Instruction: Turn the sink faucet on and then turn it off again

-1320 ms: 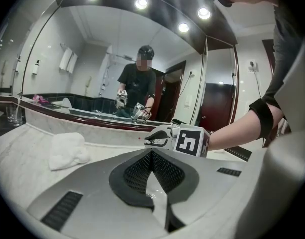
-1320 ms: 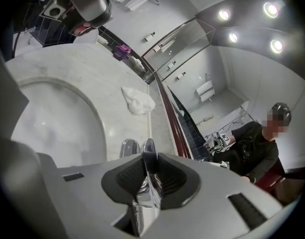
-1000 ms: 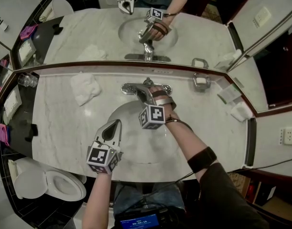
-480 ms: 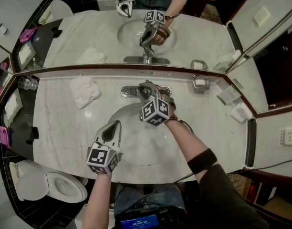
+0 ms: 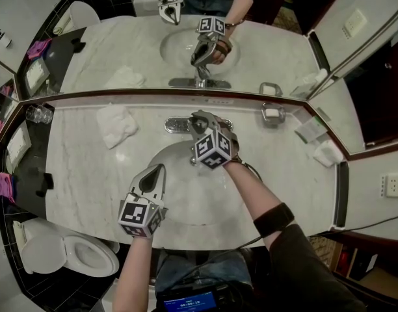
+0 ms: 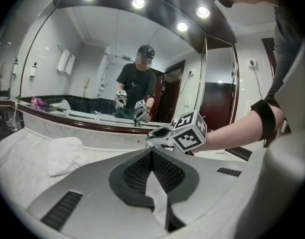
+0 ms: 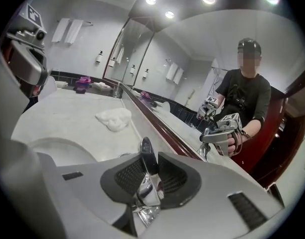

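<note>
Head view: right gripper sits on the faucet at frame centre, above the sink; no water flow discernible.

Left gripper view: left gripper fingers pressed together, empty.

Right gripper view: fingers pinch the faucet lever. Likely mid-task; shut-off apparently remains.

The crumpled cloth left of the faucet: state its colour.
White; the crumpled cloth shows best in the head view.
</note>
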`<state>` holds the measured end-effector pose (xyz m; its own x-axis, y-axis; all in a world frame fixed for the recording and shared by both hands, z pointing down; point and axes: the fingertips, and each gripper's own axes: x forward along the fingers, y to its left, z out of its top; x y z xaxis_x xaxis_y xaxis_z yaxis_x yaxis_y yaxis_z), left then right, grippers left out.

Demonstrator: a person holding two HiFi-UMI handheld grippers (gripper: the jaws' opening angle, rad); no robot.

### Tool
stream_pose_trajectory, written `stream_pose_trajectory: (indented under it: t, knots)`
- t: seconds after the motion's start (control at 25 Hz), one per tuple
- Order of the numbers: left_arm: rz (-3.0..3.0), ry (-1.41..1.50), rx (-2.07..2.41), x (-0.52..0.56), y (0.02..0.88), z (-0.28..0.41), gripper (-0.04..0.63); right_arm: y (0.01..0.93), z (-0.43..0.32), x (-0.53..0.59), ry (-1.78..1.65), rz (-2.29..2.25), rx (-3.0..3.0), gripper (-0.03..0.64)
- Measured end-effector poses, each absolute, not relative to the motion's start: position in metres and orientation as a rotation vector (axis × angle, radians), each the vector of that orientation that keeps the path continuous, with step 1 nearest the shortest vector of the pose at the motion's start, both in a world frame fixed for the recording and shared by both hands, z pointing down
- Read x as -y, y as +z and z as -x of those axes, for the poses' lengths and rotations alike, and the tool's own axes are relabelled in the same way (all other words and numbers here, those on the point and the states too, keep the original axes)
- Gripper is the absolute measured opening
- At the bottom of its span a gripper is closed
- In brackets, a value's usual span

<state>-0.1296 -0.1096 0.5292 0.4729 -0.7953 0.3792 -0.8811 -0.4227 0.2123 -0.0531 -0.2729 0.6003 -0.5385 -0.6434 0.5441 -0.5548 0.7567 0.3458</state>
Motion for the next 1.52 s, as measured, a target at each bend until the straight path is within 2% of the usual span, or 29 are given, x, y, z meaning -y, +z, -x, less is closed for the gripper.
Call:
stream_pose_trajectory:
  t: [0.52,0.68,0.88,1.52]
  knots:
    - [-2.373,0.331,1.403,0.098,0.506,0.129,0.000,0.571,0.044,0.239,-0.408,-0.894,2.154,0.118]
    - [-2.398,0.329,1.388,0.095,0.489,0.126,0.000,0.541,0.022,0.212,-0.295,-0.979,2.184,0.110]
    - [-2.442,0.315,1.350,0.085,0.471,0.119,0.000,0.512,-0.023,0.179,-0.187,-1.129,2.194,0.026]
    - [-2.506,0.322,1.295,0.057,0.442,0.113,0.000,0.474,-0.123,0.066,0.422,-1.501,2.282,0.021]
